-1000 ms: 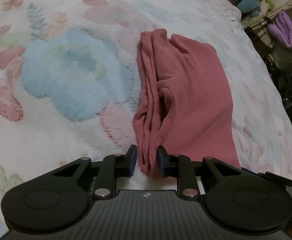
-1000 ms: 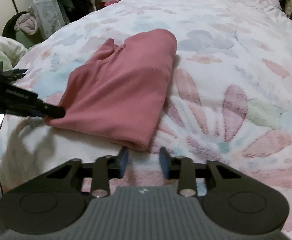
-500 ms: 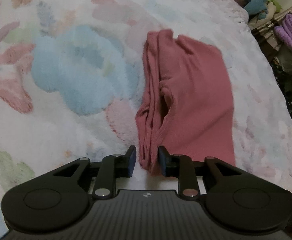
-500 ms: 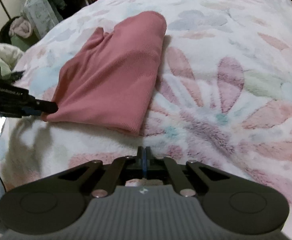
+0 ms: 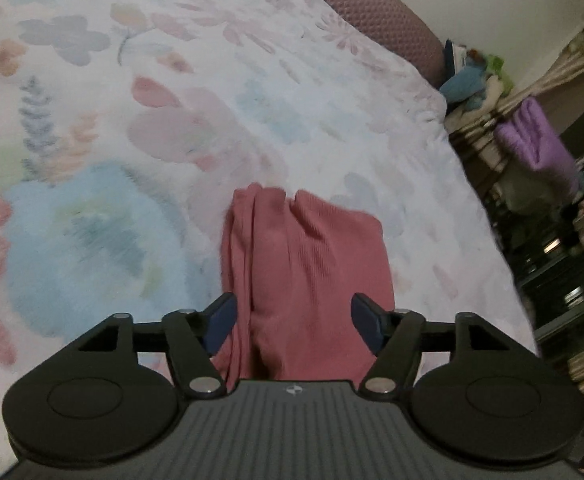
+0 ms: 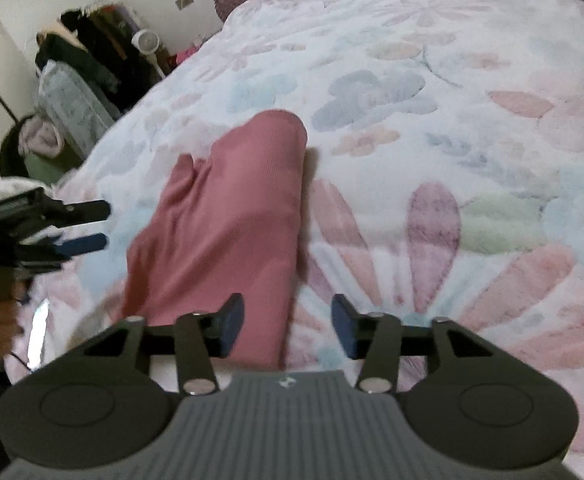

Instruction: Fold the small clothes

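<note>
Your left gripper (image 5: 294,316) has just been opening, and its jaws now stand wide with the near end of the folded pink garment (image 5: 308,276) showing between them; the blue pads (image 5: 221,322) press on nothing. Your right gripper (image 6: 288,330) has also just been opening and stands apart, with the garment's near right corner in the gap but neither pad on the cloth.

The garment lies on the bed, on the floral blanket (image 5: 140,128), as a long narrow fold running away from you. Its left side, in the left wrist view, is a stack of thin layered edges; its right side is one smooth folded edge. The far end is rounded, with a small notch between two lobes. The cloth is a fine rib knit, matte and soft.

You have plenty of open blanket to the left of the garment and beyond its far end. The blanket is plush and fuzzy, white with pastel blue, pink and green flowers. To the right in the left wrist view the bed edge drops off near the garment, with cluttered shelves (image 5: 572,280) and a purple cloth (image 5: 536,148) past it. A dotted mauve pillow (image 5: 372,20) sits at the head. In the right wrist view, your left gripper (image 6: 88,226) hovers just beside the garment's left edge, apart from it.
</note>
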Tool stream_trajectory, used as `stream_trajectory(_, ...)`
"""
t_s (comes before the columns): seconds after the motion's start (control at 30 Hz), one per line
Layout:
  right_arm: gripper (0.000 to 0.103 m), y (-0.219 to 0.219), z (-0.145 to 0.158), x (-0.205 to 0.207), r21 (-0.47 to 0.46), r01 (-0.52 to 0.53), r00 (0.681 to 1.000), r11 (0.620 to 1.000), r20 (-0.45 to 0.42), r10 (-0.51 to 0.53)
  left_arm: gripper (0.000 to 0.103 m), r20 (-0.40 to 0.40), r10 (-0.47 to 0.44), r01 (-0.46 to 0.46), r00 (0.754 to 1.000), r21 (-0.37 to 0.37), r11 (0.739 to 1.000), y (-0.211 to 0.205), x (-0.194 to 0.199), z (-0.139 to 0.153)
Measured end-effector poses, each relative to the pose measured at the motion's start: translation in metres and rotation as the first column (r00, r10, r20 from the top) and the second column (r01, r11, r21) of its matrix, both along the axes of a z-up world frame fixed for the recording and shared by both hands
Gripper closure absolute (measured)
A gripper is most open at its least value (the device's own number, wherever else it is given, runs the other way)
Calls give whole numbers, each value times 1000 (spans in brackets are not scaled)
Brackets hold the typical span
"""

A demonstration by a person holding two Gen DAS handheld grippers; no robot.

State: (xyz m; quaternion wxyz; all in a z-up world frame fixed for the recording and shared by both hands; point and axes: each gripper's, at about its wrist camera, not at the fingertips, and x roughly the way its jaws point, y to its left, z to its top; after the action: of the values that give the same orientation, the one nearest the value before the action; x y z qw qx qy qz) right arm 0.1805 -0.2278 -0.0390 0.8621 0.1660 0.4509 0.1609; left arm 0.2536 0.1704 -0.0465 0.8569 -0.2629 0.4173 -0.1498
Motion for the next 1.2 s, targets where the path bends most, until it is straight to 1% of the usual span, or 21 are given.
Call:
stream_trajectory(0.03,46,0,0,5,18,5,1000,1000,-2,-5,25,1,-3,3,1000,-8,1000,0,7,-5)
stream_trajectory(0.13,41,-1,-1,19,67,21,1000,998,-8,-21,25,-13,6,-6,1000,-16,1000,2,25,-22)
stream_trajectory(0.17,39,-1,-2,25,82,25,1000,996,-9,-25,25,-15,5,-5,1000,-33,999,3,31,-29)
stream_trajectory(0.23,39,-1,-6,39,118,37,999,992,-16,-36,25,-32,11,-13,999,-89,996,9,40,-41)
stream_trajectory(0.3,39,-1,-11,53,157,53,998,986,-29,-49,25,-54,14,-22,998,-158,987,14,51,-53)
stream_trajectory(0.37,39,-2,-16,70,188,78,996,979,-45,-71,25,-60,9,-22,998,-219,976,16,61,-62)
stream_trajectory(0.5,39,-1,-26,103,221,102,994,970,-61,-90,26,-80,-3,-17,997,-251,968,18,82,-80)
stream_trajectory(0.63,39,-5,-41,133,289,145,988,946,-90,-124,29,-86,-16,-11,996,-312,950,21,97,-93)
stream_trajectory(0.7,40,-7,-48,147,314,174,983,933,-106,-148,32,-85,-25,-4,996,-321,947,22,103,-95)
stream_trajectory(0.77,41,-8,-55,161,340,190,980,921,-122,-157,45,-79,-35,7,996,-321,947,24,106,-96)
stream_trajectory(0.8,44,-8,-59,167,367,192,980,910,-127,-155,49,-80,-36,9,996,-317,948,24,106,-96)
stream_trajectory(0.87,51,-8,-66,176,410,195,979,891,-141,-149,72,-84,-30,4,996,-301,954,25,105,-96)
stream_trajectory(0.9,58,-7,-70,180,422,199,977,884,-155,-145,73,-85,-27,1,996,-293,956,26,103,-95)
stream_trajectory(0.93,65,-6,-74,183,431,201,976,880,-170,-139,77,-82,-23,-2,996,-292,956,27,102,-94)
stream_trajectory(0.97,67,-6,-77,185,441,203,974,874,-180,-135,79,-79,-16,-8,997,-292,956,29,99,-92)
stream_trajectory(1.0,71,-7,-80,186,457,208,973,865,-186,-135,80,-75,-13,-9,997,-293,956,29,97,-91)
stream_trajectory(1.03,79,-9,-81,187,474,217,971,853,-194,-139,82,-66,-8,-12,998,-296,955,30,93,-86)
stream_trajectory(1.1,84,-14,-78,184,504,234,968,831,-195,-155,83,-33,4,-14,999,-313,950,30,87,-76)
stream_trajectory(1.17,85,-16,-66,177,517,219,974,827,-163,-156,84,19,9,-2,1000,-339,941,32,75,-60)
stream_trajectory(1.2,86,-17,-59,172,523,211,977,826,-149,-155,84,41,11,3,999,-339,941,31,70,-51)
